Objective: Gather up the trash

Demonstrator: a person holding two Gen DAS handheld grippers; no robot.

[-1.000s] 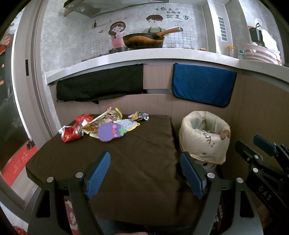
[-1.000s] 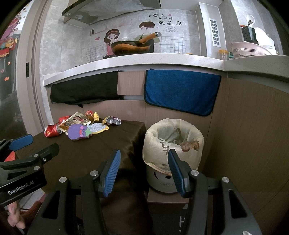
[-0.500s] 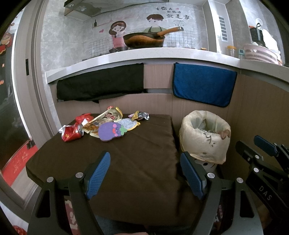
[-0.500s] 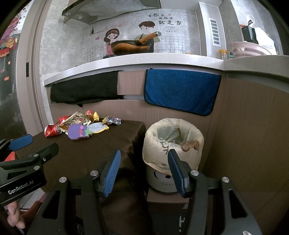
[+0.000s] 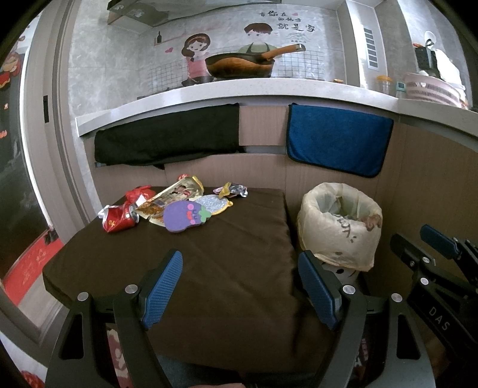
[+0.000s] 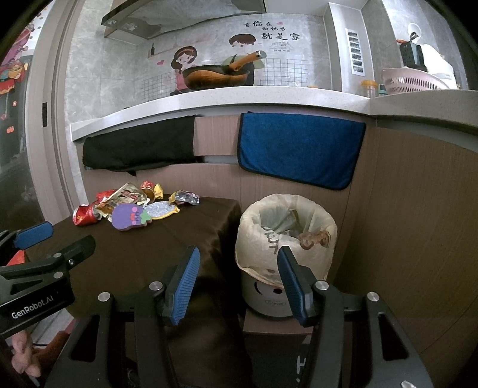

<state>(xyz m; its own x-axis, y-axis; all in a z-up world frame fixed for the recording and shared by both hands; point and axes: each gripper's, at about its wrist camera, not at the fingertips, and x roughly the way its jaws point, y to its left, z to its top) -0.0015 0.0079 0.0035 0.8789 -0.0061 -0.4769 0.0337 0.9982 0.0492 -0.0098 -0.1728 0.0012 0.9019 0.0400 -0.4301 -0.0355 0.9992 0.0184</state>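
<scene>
Both jaws stood wide and empty as the left gripper [image 5: 239,286] hung over the near edge of the brown table [image 5: 233,253] and the right gripper [image 6: 237,283] faced the lined bin [image 6: 285,229]. The trash [image 5: 176,206] lay heaped at the table's far left corner, apparently untouched; collecting likely called for a forward reach first.

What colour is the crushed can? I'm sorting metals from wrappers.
Red, with some light markings; the crushed can shows best in the left wrist view.

A home kitchen: a wok [image 5: 240,64] on the stone counter [image 5: 269,89] under a range hood [image 6: 179,15].
</scene>
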